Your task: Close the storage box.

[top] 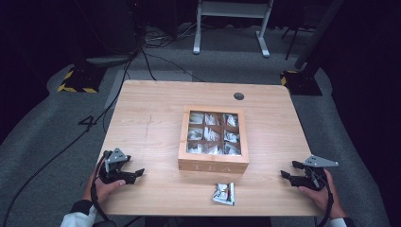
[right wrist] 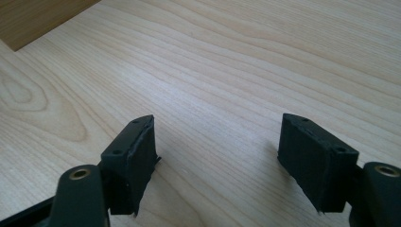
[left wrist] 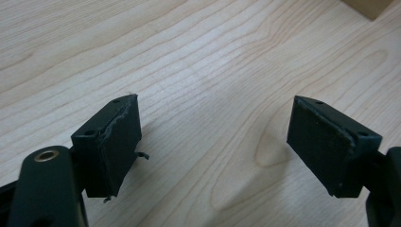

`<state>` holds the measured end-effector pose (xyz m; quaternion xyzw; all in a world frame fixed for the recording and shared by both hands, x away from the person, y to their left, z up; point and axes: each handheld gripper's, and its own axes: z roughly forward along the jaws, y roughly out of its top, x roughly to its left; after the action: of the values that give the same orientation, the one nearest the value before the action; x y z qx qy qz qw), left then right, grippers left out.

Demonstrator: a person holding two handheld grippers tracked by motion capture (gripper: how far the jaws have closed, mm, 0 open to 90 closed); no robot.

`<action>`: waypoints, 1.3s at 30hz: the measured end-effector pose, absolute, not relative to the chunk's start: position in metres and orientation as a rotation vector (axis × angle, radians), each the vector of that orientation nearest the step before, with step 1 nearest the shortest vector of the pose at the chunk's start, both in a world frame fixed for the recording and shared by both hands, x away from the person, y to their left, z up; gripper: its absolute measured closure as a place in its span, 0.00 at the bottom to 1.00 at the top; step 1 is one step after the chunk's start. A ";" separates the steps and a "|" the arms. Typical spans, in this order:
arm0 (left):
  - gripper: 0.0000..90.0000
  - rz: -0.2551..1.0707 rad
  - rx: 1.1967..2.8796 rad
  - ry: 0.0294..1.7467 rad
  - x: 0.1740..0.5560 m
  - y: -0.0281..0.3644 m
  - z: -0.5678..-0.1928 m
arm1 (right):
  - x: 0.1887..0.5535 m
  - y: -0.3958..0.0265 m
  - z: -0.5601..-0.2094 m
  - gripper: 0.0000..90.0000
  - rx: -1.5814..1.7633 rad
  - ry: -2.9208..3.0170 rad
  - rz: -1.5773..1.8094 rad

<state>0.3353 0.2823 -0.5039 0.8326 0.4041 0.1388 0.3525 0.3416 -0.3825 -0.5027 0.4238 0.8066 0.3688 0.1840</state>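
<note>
A wooden tea box point(top: 213, 138) with a windowed lid sits shut in the middle of the table, its compartments holding white tea packets. One loose tea packet point(top: 223, 194) lies on the table just in front of the box. My left gripper point(top: 138, 173) rests low at the table's front left, jaws apart with bare wood between them point(left wrist: 215, 137). My right gripper point(top: 286, 170) sits at the front right, also open and empty point(right wrist: 217, 146). A corner of the box point(right wrist: 38, 16) appears in the right gripper view, and another corner point(left wrist: 368, 7) in the left gripper view.
The light wooden table point(top: 156, 109) has a round cable hole point(top: 239, 96) at the back. Beyond it are grey carpet, cables, a white desk frame point(top: 231, 23) and stands with yellow-black striped bases point(top: 75, 80).
</note>
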 end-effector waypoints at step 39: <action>0.20 0.400 2.174 1.052 0.331 0.278 -0.504 | 0.345 -0.381 -0.504 0.23 1.216 2.255 1.001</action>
<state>0.3313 0.2783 -0.5042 0.8352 0.4043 0.1537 0.3398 0.3445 -0.3807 -0.5037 0.4335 0.8043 0.3571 0.1943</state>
